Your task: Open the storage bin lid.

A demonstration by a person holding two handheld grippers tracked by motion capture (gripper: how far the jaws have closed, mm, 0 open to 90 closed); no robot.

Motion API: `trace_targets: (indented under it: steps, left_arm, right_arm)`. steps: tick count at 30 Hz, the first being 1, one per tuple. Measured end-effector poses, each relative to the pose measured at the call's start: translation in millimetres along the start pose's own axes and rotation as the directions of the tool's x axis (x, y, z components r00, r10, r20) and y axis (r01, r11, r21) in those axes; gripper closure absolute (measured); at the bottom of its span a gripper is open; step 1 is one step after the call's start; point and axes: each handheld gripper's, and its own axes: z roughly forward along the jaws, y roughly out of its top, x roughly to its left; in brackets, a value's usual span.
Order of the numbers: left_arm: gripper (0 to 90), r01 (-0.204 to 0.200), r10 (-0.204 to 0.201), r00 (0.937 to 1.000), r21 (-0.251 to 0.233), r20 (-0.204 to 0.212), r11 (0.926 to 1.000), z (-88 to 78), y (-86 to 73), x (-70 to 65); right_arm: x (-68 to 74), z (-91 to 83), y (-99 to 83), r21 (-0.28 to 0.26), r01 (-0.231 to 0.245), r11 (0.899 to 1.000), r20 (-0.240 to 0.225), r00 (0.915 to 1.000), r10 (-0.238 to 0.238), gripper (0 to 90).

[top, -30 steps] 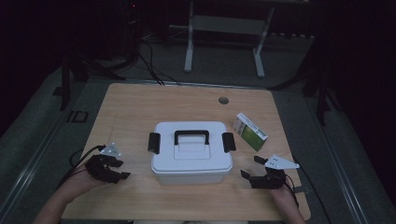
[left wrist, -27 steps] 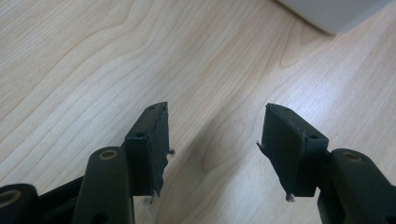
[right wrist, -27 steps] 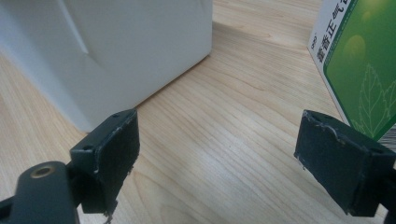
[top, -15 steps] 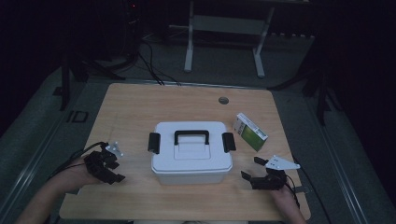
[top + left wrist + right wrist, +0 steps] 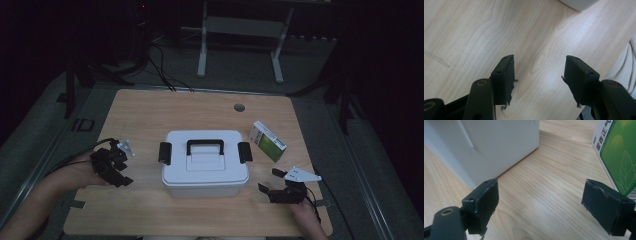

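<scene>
A white lidded box [image 5: 205, 165] with a black handle and two black side latches stands mid-table. Right of it lies a green and white carton [image 5: 268, 141]. My left gripper [image 5: 122, 172] hovers left of the box, its jaws apart and pointing down at bare wood. In the left gripper view, the left gripper [image 5: 539, 67] holds nothing, and a corner of the box [image 5: 579, 2] shows at the top. My right gripper [image 5: 267, 181] rests near the box's front right corner, open. Its own view shows the right gripper [image 5: 540, 192] empty, between the box wall [image 5: 486, 145] and the carton [image 5: 619, 152].
The wooden table [image 5: 150, 115] has a small round grommet [image 5: 239, 107] near its far edge. A light sleeve [image 5: 629, 67] shows at the right of the left gripper view. Cables trail from both grippers off the table's sides. Dark floor and metal stands lie beyond.
My left gripper has lifted off the table and drifted slightly left, away from the front edge. The right gripper, the box and the carton have stayed put.
</scene>
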Motion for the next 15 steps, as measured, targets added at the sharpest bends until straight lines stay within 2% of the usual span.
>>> trace_targets:
  steps: [6,8,13,14,15]
  left_arm:
    - [41.8,-0.036,0.036,0.9993,0.026,-0.004,0.9990,-5.4,12.8,-2.1]
    - [41.9,-0.052,0.052,0.9986,0.012,0.010,0.9986,-10.5,18.5,-3.2]
    - [42.0,-0.083,0.084,0.9964,-0.019,0.016,0.9963,-27.2,37.8,-5.8]
    - [42.0,-0.083,0.084,0.9964,-0.019,0.016,0.9963,-27.2,37.8,-5.8]
    - [42.0,-0.099,0.100,0.9949,-0.025,0.017,0.9948,-32.2,43.7,-6.7]
  right_arm:
    - [-0.4,0.7,-1.0,0.004,-0.001,1.000,-0.007,1.0000,0.001,13.6]
    - [0.1,1.3,-0.8,0.010,-0.001,1.000,-0.009,1.0000,0.001,13.6]
    - [0.1,1.5,-1.3,0.012,-0.001,1.000,-0.012,0.9999,0.001,13.6]
    - [0.1,1.5,-1.3,0.012,-0.001,1.000,-0.012,0.9999,0.001,13.6]
    - [0.1,1.9,-1.4,0.013,0.003,1.000,-0.013,0.9999,-0.003,13.6]
